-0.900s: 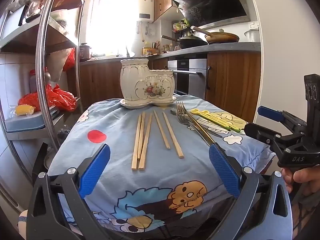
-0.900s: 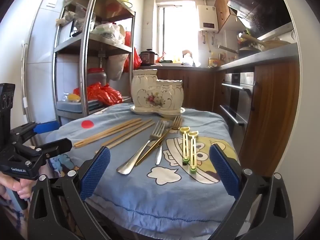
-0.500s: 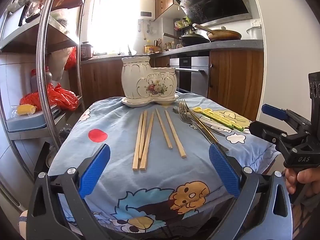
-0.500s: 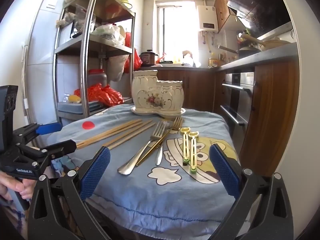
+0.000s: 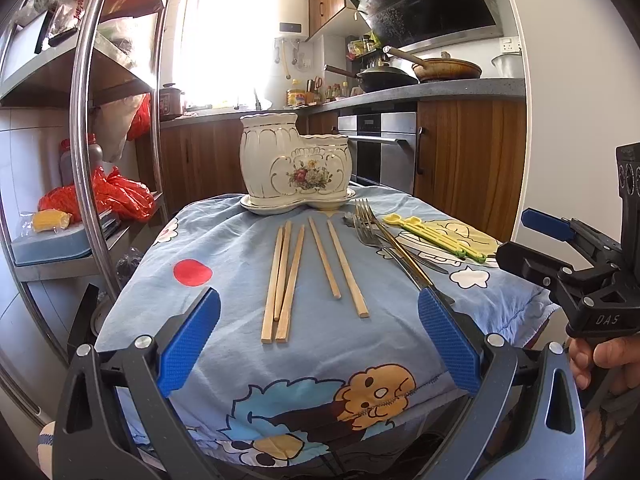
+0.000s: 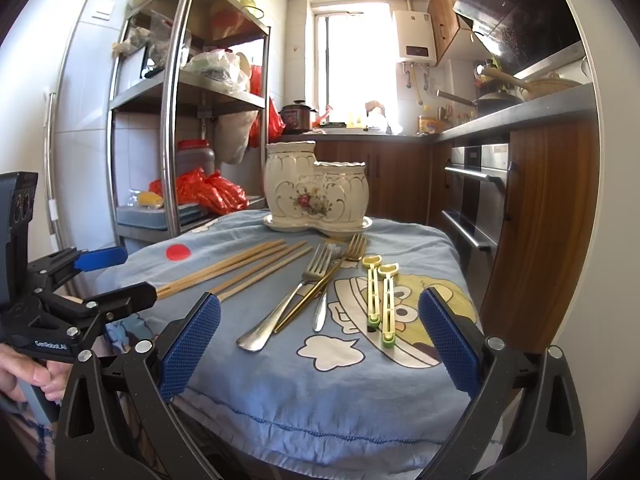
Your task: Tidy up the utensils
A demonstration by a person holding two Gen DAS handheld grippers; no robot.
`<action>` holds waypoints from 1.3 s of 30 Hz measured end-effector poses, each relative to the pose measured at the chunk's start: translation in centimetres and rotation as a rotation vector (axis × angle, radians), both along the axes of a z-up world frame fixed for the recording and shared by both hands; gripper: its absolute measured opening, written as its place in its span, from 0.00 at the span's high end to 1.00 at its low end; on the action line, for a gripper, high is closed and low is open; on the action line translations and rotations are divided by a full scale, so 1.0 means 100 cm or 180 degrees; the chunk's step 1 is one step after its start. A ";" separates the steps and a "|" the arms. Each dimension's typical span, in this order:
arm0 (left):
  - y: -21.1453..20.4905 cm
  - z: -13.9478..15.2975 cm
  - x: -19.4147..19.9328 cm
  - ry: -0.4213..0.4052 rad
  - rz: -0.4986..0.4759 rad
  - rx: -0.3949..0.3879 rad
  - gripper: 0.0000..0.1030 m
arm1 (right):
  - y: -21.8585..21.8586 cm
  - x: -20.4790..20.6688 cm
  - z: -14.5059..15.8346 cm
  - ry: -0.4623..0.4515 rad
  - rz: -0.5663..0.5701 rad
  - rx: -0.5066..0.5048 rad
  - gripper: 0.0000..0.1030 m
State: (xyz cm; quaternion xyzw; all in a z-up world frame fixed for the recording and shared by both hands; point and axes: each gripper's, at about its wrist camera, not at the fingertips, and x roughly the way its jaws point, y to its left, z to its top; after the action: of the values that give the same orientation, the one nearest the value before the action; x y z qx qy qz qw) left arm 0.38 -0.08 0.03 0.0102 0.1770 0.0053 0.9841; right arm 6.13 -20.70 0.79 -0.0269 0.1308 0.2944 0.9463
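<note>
Dead ahead of the left gripper, jaws wide w/ nothing between them, lie five wooden chopsticks, long axes running away from it toward the two-cup ceramic holder at the far edge. Left is nearer these; likely first pick, approx. along the sticks' length. Right gripper, also wide and empty, faces the forks, a spoon under them and two yellow-green plastic clips, handles pointing back at it. Everything rests on a blue cartoon cloth over a small table; narrow kitchen, steel rack left, counter w/ woks right.
</note>
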 end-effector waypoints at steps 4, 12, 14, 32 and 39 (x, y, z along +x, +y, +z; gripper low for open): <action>0.000 0.000 0.000 0.0000 -0.0002 -0.0004 0.05 | 0.000 -0.002 0.002 -0.0002 0.0006 -0.0008 0.05; 0.002 0.001 0.001 0.0008 0.0014 -0.0014 0.05 | 0.000 -0.002 0.002 -0.0001 0.0002 0.0007 0.05; 0.002 0.001 0.001 0.0007 0.0020 -0.0012 0.05 | 0.000 -0.001 0.001 0.0001 0.0003 0.0005 0.05; 0.005 -0.001 0.005 0.0030 0.0036 -0.0027 0.05 | 0.000 -0.002 0.002 0.0001 0.0004 0.0009 0.05; 0.005 -0.001 0.005 0.0029 0.0032 -0.0031 0.05 | 0.000 -0.002 0.002 -0.0002 0.0004 0.0013 0.05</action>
State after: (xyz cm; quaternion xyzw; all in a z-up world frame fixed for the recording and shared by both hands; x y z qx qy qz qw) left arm 0.85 0.44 -0.08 0.0046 0.1816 0.0093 0.9833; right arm 5.89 -20.68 1.02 -0.0252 0.1299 0.2951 0.9463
